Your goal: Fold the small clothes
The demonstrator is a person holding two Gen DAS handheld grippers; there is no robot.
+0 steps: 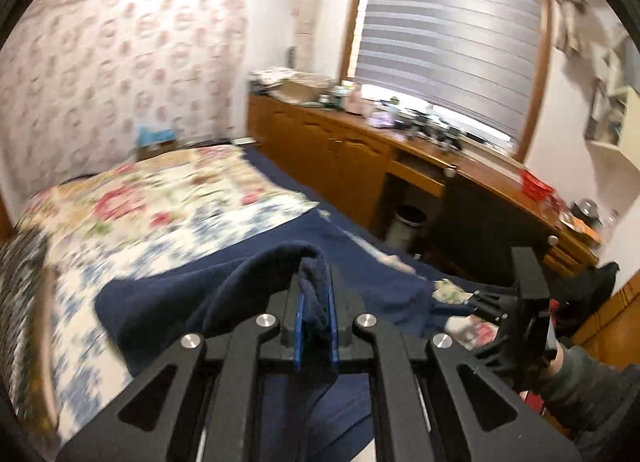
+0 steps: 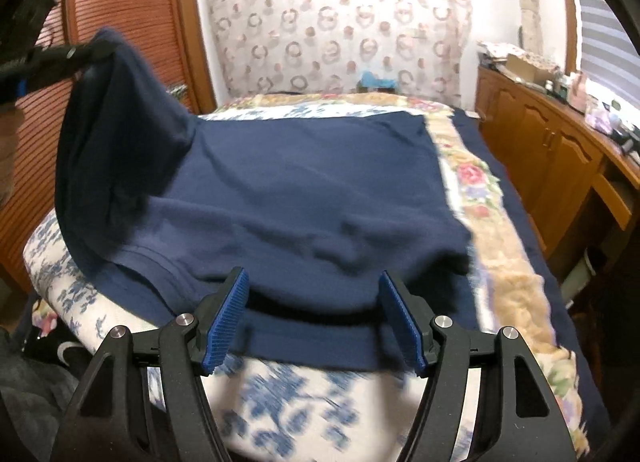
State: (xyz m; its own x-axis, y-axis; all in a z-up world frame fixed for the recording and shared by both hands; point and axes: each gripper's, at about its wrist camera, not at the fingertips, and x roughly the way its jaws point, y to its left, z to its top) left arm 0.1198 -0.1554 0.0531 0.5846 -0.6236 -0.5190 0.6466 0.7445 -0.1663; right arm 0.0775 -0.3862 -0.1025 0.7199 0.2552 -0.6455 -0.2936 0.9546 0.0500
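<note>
A navy blue garment (image 2: pixel 304 182), probably a small knit top or shorts, lies spread across a floral quilt (image 2: pixel 288 402) on the bed, its near hem close to the quilt's near edge and its far edge reaching toward the headboard end. The left hand-held gripper (image 1: pixel 316 326) is clamped tight on one corner of the garment, with a fold of navy cloth bunched between its blue pads; in the right wrist view that corner is drawn up off the bed at the left side, and the cloth hangs from it in a soft, sagging drape. The right hand-held gripper (image 2: pixel 316 322) has its jaws standing apart and holds nothing; it hovers just over the near hem, with the hem visible between its pads (image 2: pixel 228 322). The fabric looks light, limp and thick enough to hold a crease, not slippery, and not fragile. It will likely stretch and droop from any single point, so a second hold on the near hem, at the corner opposite the lifted one, seems the sensible place to grip. A wooden cabinet run (image 2: pixel 552 142) lines the bed's right side.
</note>
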